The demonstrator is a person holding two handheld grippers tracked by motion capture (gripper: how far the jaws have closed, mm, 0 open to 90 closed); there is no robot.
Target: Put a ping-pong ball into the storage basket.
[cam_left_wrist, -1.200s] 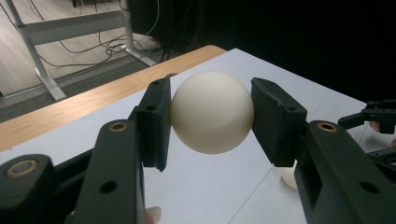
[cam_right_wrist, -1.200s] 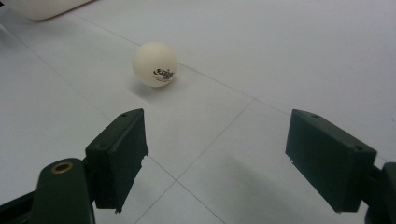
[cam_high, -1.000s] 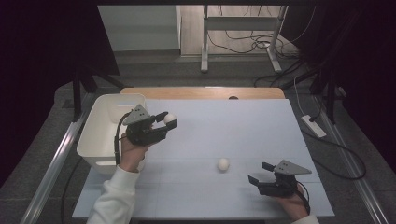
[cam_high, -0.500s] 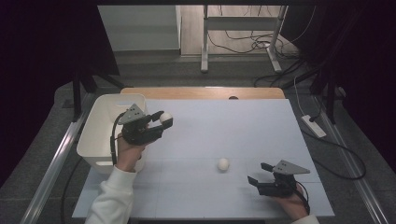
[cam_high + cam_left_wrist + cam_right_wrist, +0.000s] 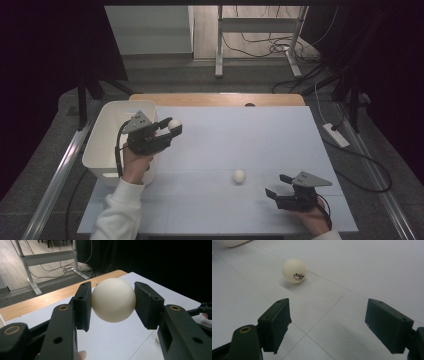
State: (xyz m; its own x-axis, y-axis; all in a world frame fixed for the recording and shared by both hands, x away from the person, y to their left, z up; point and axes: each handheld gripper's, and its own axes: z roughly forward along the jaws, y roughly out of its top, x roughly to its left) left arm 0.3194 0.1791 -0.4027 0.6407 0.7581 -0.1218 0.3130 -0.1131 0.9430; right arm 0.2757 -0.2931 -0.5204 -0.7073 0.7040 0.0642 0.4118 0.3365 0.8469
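Nearest the person, the right gripper rests low on the white surface, jaws spread wide with nothing between them. Just beyond lies a loose white ball. Farther back, the left gripper has its jaws clamped on a second ball, lifted beside the white bin.

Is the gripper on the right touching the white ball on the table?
Apart. The right gripper view shows the right hand-held gripper open, bare table between it and the small white ball.
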